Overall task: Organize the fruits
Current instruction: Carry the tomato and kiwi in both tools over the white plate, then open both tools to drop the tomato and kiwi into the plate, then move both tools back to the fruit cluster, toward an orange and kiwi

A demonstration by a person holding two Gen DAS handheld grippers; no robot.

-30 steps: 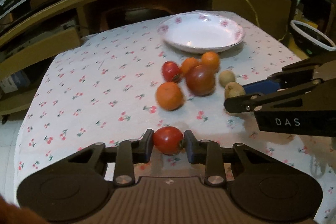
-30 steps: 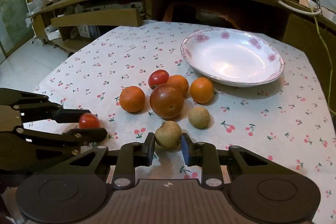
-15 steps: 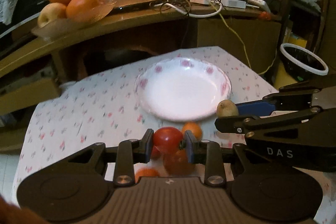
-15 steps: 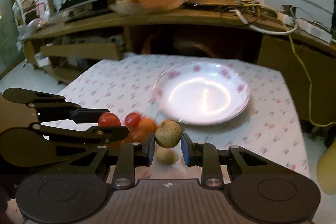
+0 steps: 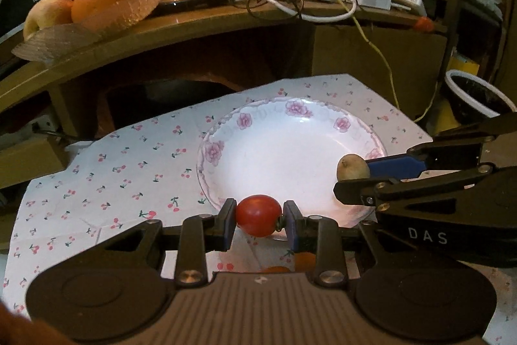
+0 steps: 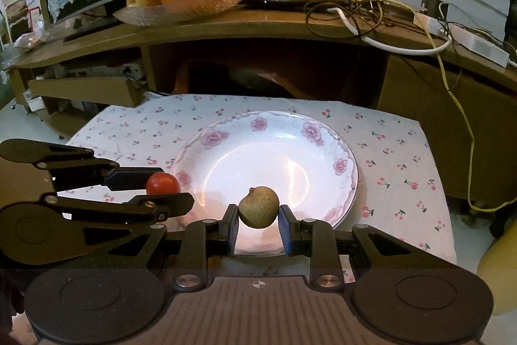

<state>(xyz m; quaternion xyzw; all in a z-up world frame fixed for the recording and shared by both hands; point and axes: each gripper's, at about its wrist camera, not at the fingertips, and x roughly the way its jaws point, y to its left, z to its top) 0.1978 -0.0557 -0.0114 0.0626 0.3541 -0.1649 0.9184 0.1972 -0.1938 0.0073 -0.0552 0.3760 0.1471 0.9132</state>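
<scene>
The left claw [image 5: 258, 215] pinches a red tomato [image 5: 258, 215] above the near rim of the floral plate [image 5: 226, 147], stem end toward its right finger. The right claw [image 6: 258, 212] pinches a brown longan [image 6: 258, 207] over the plate's near right rim; the plate's bowl is open, on the worktop [image 6: 397, 151].

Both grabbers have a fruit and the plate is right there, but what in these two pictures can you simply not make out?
- The other fruits on the table: in the left wrist view only orange slivers show behind the left gripper; the right wrist view shows none.
- Near rim of the plate: hidden by the right gripper and its brown fruit.
- How high the tomato hangs above the plate: neither view tells.
</scene>
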